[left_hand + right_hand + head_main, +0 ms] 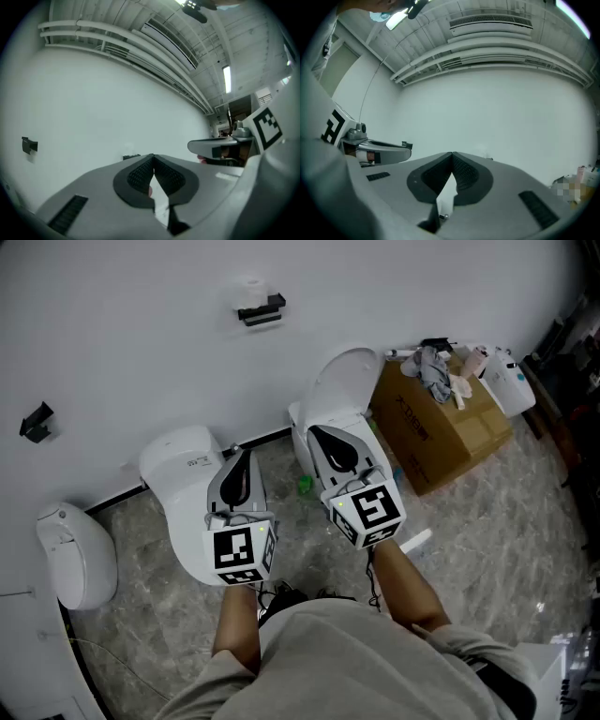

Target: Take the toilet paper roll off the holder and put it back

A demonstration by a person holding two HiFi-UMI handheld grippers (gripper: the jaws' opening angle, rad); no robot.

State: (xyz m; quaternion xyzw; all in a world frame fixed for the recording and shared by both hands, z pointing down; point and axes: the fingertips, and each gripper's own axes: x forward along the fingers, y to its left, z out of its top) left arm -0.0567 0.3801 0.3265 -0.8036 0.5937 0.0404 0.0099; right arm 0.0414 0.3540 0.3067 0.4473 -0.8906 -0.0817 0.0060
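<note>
The white wall fills most of what I face, with grey marbled floor below it. Two white toilets stand against it, one before my left side and one with its lid raised ahead of my right. A cardboard box heaped with oddments sits further right. My left gripper and right gripper hang side by side over the toilets, each with its jaws closed tip to tip on nothing. The black holder is high on the wall, well apart from both grippers. The toilet paper roll sits on it, untouched.

As I judge it, arriving with closed jaws would only shove the roll. Squeezing hard would crush the soft paper. A crooked pull could snag it on the holder, and a slack grip could drop it to the floor or into the open bowl.

The roll is white on white, so its edges barely show. I cannot tell whether a bar or a shelf carries it. From my gripper views the holder is only a dark speck. A small black bracket further left is unclear.
</note>
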